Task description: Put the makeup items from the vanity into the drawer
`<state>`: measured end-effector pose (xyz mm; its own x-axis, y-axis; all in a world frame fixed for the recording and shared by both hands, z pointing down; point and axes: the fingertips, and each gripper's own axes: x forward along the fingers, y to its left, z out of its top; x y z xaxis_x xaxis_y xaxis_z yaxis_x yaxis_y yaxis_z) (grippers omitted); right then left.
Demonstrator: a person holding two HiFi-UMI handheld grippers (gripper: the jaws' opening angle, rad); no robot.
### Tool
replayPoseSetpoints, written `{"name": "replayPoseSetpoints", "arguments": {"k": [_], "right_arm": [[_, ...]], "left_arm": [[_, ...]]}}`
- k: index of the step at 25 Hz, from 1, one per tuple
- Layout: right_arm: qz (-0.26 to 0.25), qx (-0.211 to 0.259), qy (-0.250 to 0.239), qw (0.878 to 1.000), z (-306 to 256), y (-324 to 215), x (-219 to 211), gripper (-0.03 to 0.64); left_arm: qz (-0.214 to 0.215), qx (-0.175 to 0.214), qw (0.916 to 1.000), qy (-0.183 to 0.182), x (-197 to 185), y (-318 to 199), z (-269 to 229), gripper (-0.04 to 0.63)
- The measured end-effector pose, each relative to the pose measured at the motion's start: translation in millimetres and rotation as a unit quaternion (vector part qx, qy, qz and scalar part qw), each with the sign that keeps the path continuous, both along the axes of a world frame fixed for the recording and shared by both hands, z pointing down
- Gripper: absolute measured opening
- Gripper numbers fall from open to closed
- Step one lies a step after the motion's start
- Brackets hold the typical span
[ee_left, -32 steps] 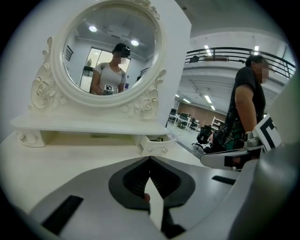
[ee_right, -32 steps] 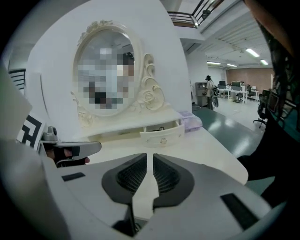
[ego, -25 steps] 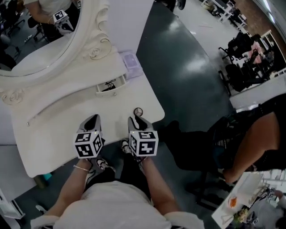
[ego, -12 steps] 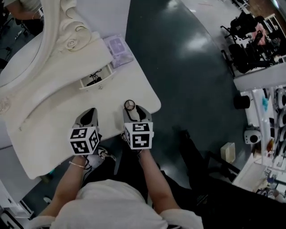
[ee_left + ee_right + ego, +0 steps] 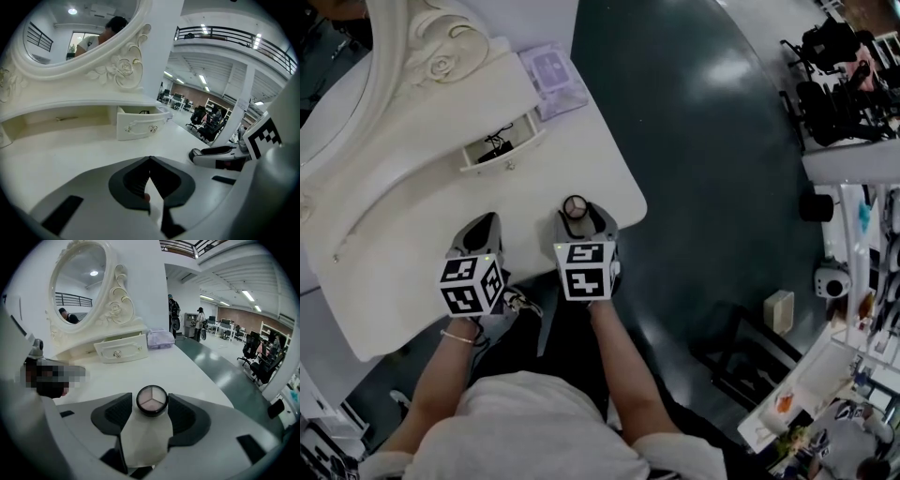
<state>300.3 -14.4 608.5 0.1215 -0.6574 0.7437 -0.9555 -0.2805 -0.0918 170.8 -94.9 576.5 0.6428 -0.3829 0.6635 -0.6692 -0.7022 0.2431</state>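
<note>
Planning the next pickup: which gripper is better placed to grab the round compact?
Right. The right gripper has just been opening its jaws, and the compact sits between them, not yet pinched. The left gripper is shut, off to the side.

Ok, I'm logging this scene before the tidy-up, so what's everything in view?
vanity table: one, white, below both grippers
mirror: one, white carved frame, back of vanity
drawer: one, white, open, below the mirror
box: one, lilac, vanity's far right corner
compact: one, black rim, pale shades, vanity's near edge
left gripper: one, grey, fingers together
right gripper: one, grey, fingers just opened, apart around compact
</note>
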Motion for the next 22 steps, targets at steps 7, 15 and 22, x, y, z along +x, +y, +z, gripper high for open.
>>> {"name": "replayPoseSetpoints", "arguments": {"k": [7, 15, 22], "right_arm": [[0.017, -0.023, 0.007, 1.0, 6, 2, 5, 0.225], [0.018, -0.019, 0.0, 1.0, 1, -1, 2, 0.219], [0.006, -0.004, 0.007, 1.0, -16, -11, -1, 0.218]], "left_arm": [[-0.011, -0.002, 0.9999, 0.0, -10, -2, 1, 0.003], [-0.025, 0.0, 0.9997, 0.005, -19, -6, -2, 0.003], [-0.042, 0.009, 0.9989, 0.019, -26, -11, -13, 0.003]]}}
